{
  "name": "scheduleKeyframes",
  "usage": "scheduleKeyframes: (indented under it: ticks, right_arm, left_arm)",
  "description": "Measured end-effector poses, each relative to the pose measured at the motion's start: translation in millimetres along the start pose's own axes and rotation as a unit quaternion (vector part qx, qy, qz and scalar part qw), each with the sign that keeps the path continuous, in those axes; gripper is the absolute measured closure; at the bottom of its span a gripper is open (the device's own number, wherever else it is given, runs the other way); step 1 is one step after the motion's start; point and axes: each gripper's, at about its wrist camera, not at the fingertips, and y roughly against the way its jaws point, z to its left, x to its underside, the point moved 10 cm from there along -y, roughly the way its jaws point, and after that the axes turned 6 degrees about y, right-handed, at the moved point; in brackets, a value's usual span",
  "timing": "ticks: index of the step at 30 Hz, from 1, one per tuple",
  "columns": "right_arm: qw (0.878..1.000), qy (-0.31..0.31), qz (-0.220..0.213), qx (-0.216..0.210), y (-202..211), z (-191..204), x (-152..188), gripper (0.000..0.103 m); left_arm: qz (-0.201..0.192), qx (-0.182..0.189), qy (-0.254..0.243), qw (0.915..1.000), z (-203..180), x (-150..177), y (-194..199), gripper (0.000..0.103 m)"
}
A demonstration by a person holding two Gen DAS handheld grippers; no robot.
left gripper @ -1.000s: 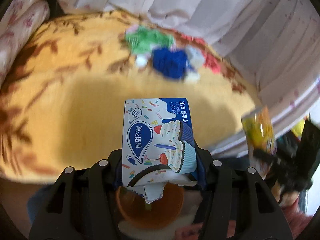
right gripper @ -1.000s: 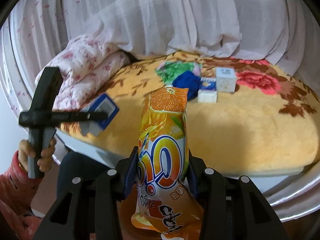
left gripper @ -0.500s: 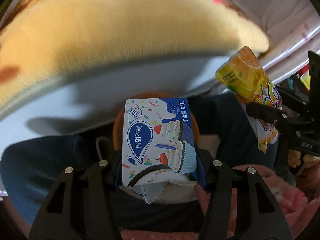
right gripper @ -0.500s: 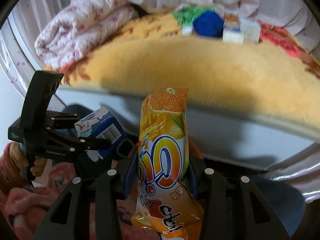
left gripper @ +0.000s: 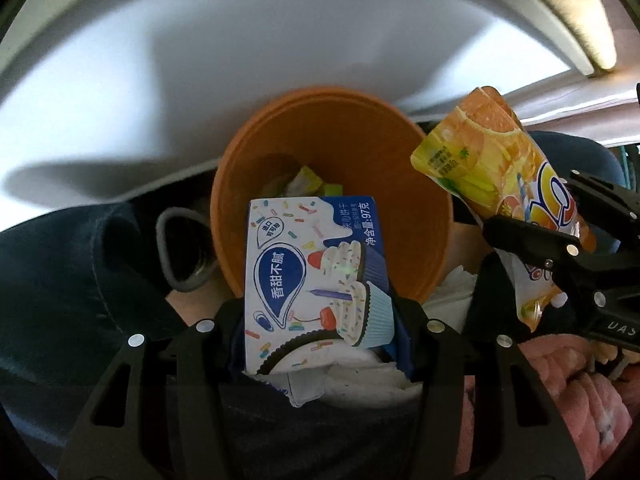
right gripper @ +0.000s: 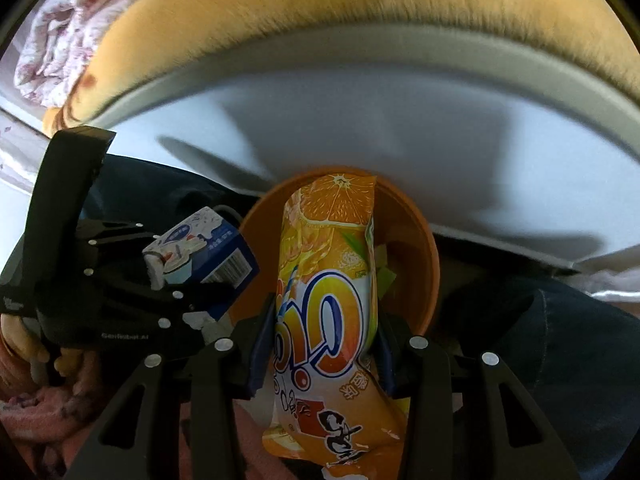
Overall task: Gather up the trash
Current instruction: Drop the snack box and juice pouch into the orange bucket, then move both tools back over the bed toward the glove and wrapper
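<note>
We look down along both claws at an orange bin (left gripper: 434,216), just beyond and below the two tips. Our left gripper (left gripper: 320,320) is clamped on a blue-and-white biscuit box (left gripper: 312,280); our right gripper (right gripper: 324,344) is clamped on an orange snack pouch (right gripper: 332,280). Each item's long axis points away from us over the bin's mouth, the pouch on the right reaching further across the opening, so the right hand seems nearer
</note>
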Motion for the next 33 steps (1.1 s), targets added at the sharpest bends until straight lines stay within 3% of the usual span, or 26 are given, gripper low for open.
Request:
scheduleKeyframes:
  ticks: [9,12,14,16,33]
  right_arm:
    - [1.000,-0.022,0.022,0.005,-21,-8,1,0.060]
    - [0.999,-0.030,0.014,0.009,-18,-11,-2,0.043]
    - [0.999,-0.034,0.008,0.014,-15,-14,-4,0.041]
    - [0.999,-0.042,0.001,0.017,-9,-18,-5,0.031]
    - [0.998,-0.053,-0.031,0.026,27,-32,-5,0.031]
  left_arm:
    - [0.024,-0.007,0.013,0.9996,3,0,-17,0.048]
    - [0.029,-0.010,0.019,0.9994,4,-4,-19,0.035]
    - [0.029,-0.013,0.024,0.9992,3,-7,-23,0.031]
    - [0.028,-0.013,0.024,0.9992,4,-7,-22,0.028]
    - [-0.004,-0.040,0.009,0.9991,6,-8,-5,0.025]
